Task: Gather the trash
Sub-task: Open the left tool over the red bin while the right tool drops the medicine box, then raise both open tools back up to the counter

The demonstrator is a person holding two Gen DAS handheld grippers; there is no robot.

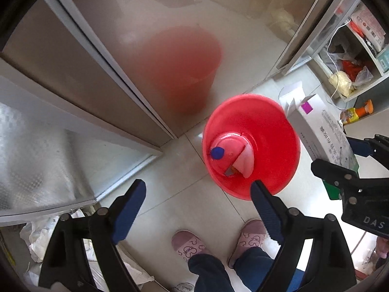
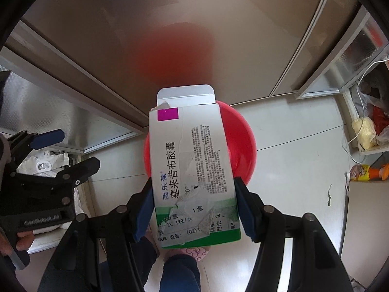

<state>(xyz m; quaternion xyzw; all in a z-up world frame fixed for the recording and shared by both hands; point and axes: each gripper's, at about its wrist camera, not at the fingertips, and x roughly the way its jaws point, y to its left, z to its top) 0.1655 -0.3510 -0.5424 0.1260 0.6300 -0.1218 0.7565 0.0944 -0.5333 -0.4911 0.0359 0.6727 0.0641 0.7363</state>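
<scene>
A red bin (image 1: 267,126) stands on the tiled floor, holding a pink bottle with a blue cap (image 1: 217,152) and white scraps. My left gripper (image 1: 198,194) hangs open above the bin's near rim with nothing between its blue pads. In the right wrist view my right gripper (image 2: 192,185) is shut on a white medicine box (image 2: 189,150) with a green band and a purple square, held over the red bin (image 2: 243,141). The box (image 1: 323,131) and right gripper (image 1: 340,155) show at the right of the left wrist view. The left gripper (image 2: 65,153) shows at the left edge.
A frosted sliding door (image 1: 109,56) with a blurred red bucket (image 1: 184,68) behind it stands beyond the bin. At the right are a shelf (image 1: 372,53) with bags and an orange bottle (image 1: 357,113). A person's pink slippers (image 1: 187,243) are below. Crumpled white bags (image 1: 41,236) lie at the left.
</scene>
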